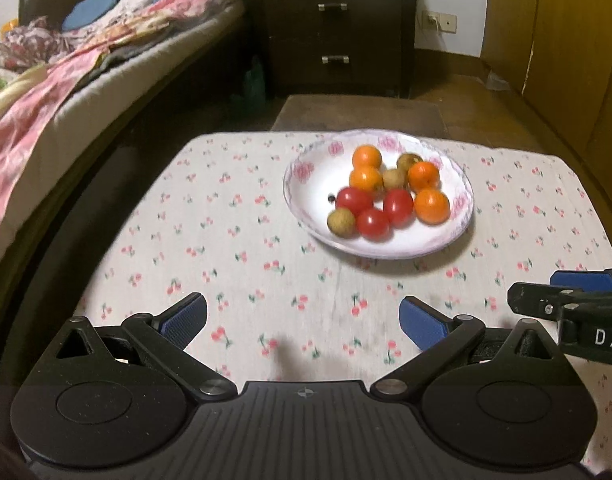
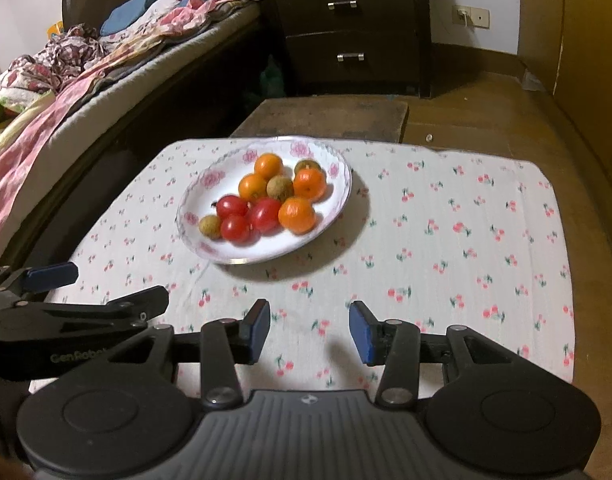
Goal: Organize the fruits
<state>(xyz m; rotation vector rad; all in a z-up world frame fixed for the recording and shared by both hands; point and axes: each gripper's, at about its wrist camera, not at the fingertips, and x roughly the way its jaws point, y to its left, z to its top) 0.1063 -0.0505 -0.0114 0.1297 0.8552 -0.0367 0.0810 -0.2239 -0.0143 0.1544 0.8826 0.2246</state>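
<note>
Left wrist view first: the left gripper (image 1: 301, 322) hangs over the cherry-print cloth (image 1: 233, 216) with its blue pads spread wide and nothing between them. The plate (image 1: 306, 176) sits ahead and off to its right, well apart from the fingertips. On it are four oranges (image 1: 366, 157), three red tomatoes (image 1: 373, 223) and three brownish longan-looking fruits (image 1: 340, 222), all bunched touching each other. The clump runs roughly from near-left to far-right, with the tomatoes and one brown fruit on the side closest to this gripper. The other gripper's finger pokes in at the right edge.

Right wrist view: the right gripper (image 2: 310, 330) is also open, though a fair bit narrower, and empty. From here the plate (image 2: 193, 208) lies ahead and slightly left, closer to its centreline than it is for the left one. Nearest fruit is a tomato (image 2: 235, 229), with an orange (image 2: 297, 214) just beside.

Honestly neither is obviously nearer; both have to go forward and inward. No second dish shows to sort into.
</note>
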